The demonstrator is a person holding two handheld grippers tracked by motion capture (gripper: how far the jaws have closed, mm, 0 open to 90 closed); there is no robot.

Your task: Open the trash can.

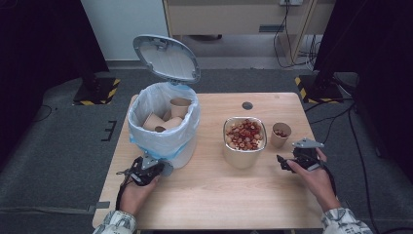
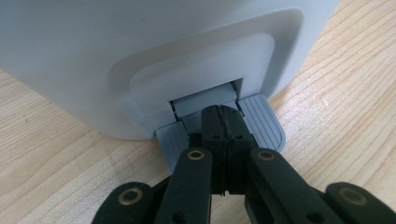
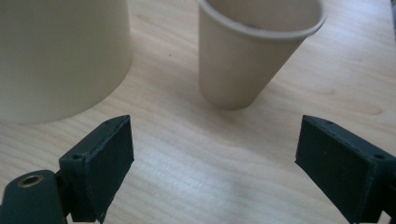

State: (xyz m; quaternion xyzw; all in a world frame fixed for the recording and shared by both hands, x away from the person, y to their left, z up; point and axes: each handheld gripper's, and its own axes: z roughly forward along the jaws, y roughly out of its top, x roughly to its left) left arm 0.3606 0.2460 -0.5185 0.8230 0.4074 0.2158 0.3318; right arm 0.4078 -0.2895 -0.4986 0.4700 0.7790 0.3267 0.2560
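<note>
Our left gripper (image 2: 219, 116) closed, pressing the bin's pedal (image 2: 261, 119), right gripper (image 3: 212, 168) open, empty, near the paper cup (image 3: 247, 60), big tub (image 1: 243, 141) beside, wooden table (image 1: 219, 195), grey floor.

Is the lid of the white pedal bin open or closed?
Open. The grey oval lid stands tilted up behind the white pedal bin, and paper cups show inside. The shut left tool presses its grey pedal.
</note>
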